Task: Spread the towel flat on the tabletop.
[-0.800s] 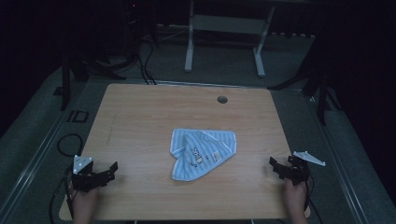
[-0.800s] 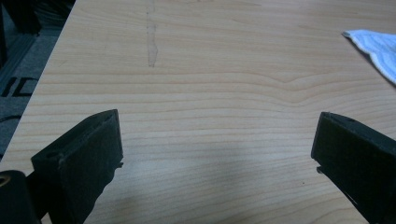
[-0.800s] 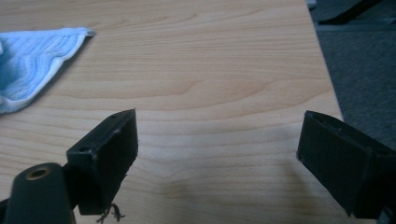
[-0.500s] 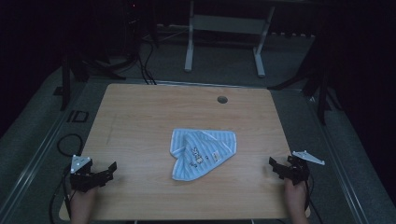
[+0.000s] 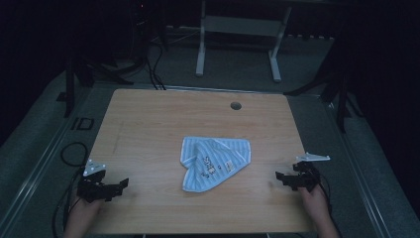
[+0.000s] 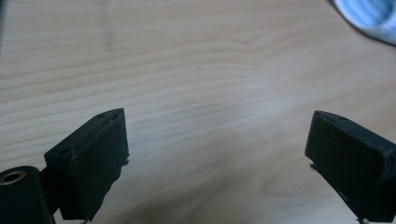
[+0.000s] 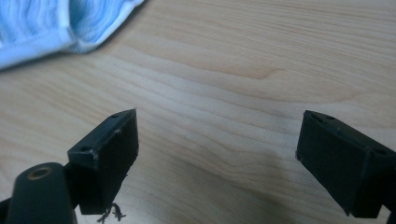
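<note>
At the near edge of the worktop (image 5: 148, 124), the left gripper (image 5: 120, 185) sits at 8 o'clock and the right gripper (image 5: 281, 177) at 4 o'clock, each with jaws spread wide and empty over bare wood. Between them, at the centre, lies a crumpled blue striped cloth (image 5: 214, 161). A small round hole (image 5: 236, 105) sits at 12 o'clock near the far edge.

Left tool (image 5: 120, 186) and right tool (image 5: 280, 177) both gape wide, holding nothing.
</note>
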